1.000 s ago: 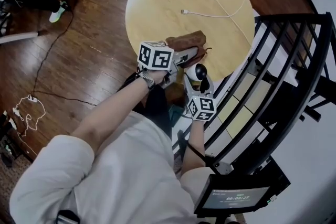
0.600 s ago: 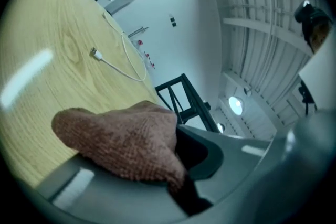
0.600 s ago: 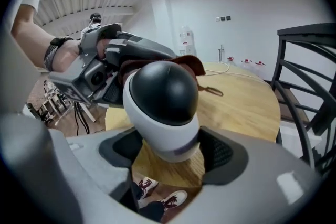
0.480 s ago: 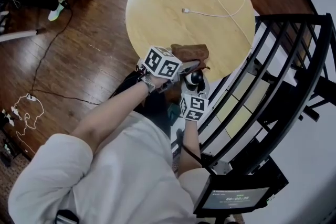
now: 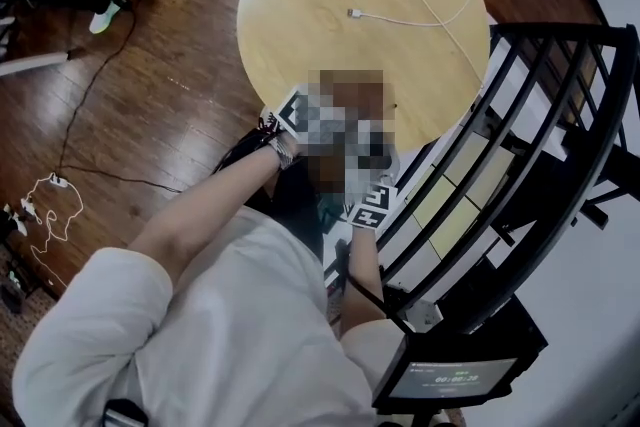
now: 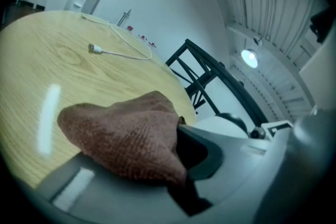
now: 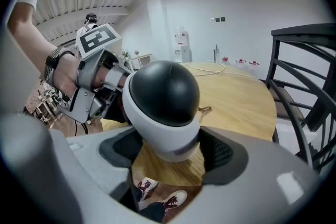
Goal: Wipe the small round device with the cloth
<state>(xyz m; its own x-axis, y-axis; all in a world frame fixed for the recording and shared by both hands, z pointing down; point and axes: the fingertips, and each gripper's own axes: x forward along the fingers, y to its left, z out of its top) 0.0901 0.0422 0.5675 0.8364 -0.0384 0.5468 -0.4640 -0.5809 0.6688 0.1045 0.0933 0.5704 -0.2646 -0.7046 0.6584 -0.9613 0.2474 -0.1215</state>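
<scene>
Arms drawn together is what the head view shows as new. The left forearm [image 5: 215, 205] has swung in over the last second, and both now meet at the near edge of the round worktop [image 5: 330, 15]. What they hold is hidden there.

In the left gripper view, the left gripper [image 6: 176, 176] has its fingers pinching the brown cloth [image 6: 121, 134], which bunches out ahead of them.

In the right gripper view, the right gripper [image 7: 170, 162] clamps its fingers round the base of the small round device [image 7: 164, 105]. The dark dome faces up over the worktop edge, and the left gripper is close behind it. Judging by this, the cloth has been carried to the device and wiping is about to begin.
</scene>
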